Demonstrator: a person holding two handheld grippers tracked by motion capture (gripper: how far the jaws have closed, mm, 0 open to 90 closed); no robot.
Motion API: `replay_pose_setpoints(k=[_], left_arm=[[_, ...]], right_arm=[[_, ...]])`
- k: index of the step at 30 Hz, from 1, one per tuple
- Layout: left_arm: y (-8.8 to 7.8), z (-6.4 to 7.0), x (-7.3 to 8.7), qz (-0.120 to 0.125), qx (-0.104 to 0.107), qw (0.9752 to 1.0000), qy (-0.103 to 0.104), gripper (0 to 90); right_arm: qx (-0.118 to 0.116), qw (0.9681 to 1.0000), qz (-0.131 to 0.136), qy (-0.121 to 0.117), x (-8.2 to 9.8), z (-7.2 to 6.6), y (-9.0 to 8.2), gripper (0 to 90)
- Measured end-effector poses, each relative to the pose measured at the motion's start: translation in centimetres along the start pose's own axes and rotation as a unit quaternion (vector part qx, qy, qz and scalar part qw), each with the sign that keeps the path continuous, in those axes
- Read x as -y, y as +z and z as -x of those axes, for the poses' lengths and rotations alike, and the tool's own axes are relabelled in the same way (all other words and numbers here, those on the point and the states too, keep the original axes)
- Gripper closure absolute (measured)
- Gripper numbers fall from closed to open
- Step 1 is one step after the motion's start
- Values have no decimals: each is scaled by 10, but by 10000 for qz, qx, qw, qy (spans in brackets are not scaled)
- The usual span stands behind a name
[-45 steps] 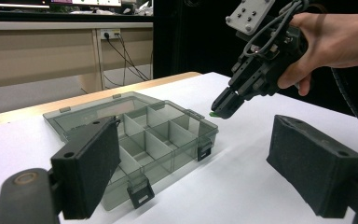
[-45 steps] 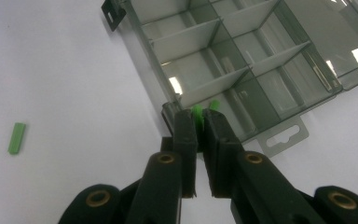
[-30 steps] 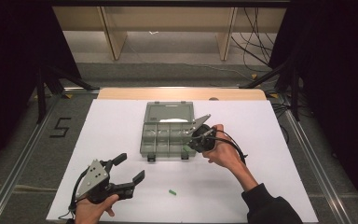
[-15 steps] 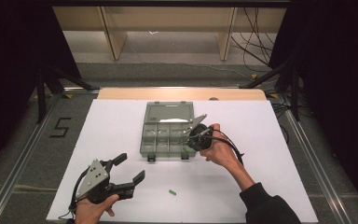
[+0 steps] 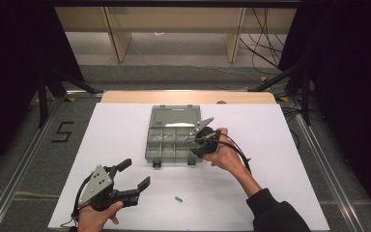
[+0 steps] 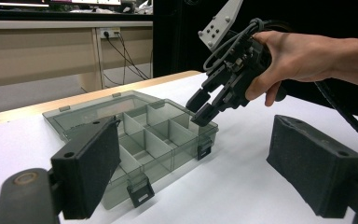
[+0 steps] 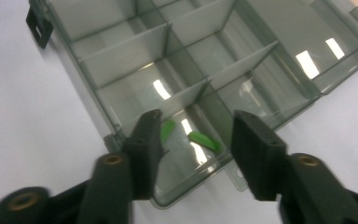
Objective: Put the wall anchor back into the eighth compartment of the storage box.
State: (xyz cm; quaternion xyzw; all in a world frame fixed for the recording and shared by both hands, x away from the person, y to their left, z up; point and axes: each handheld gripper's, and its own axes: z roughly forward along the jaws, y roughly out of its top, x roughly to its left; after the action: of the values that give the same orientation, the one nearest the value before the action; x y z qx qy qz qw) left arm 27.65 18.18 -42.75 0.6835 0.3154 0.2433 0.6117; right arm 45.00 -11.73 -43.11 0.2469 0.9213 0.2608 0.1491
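Two small green plastic pieces [image 7: 204, 140] now lie in our smoke-grey compartment box [image 5: 174, 133] — right gripper [image 7: 193, 135] jaws just opened, empty. Left gripper [image 5: 134, 178] spread; 3rd green piece [image 5: 178, 198] on table awaits pickup.

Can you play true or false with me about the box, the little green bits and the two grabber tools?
1. The clear box lies open on the white table. True.
2. Two green bits lie in the box corner under the right tool. True.
3. The right tool is squeezing a green bit. False: its jaws have just been opening and stand apart, with nothing between them; the bits lie loose in the box below.
4. The left tool is inside the box. False: it is held near the table's front edge, jaws wide apart, away from the box.
5. One green bit lies on the table outside the box. True.
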Motion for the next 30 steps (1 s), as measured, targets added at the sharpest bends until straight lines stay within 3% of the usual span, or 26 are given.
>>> replay_pose_setpoints(k=[3,7,10,12,17,19,23,30], left_arm=[[0,0,0,8,0,10000,-10,160],[-1,-1,0,21,-15,10000,-4,160],[0,-2,0,98,28,9999,37,160],[-1,0,0,16,-32,10000,-27,160],[1,-2,0,116,39,9999,23,160],[-2,0,-1,11,-28,10000,-15,160],[1,-1,1,-30,-21,10000,28,160],[2,-2,1,60,27,10000,35,160]], right_arm=[[-72,9996,153,214,-2,0,-7,456],[-93,9995,282,102,-3,-5,-17,399],[-156,9994,246,165,-4,-14,-22,373],[-233,9994,230,80,-4,-21,-23,362],[-447,9988,135,-114,-7,-41,-23,303],[-533,9984,66,-193,-7,-49,-24,279],[-839,9956,-153,-378,-5,-68,-24,258],[-1103,9904,-465,-685,0,-96,-21,300]])
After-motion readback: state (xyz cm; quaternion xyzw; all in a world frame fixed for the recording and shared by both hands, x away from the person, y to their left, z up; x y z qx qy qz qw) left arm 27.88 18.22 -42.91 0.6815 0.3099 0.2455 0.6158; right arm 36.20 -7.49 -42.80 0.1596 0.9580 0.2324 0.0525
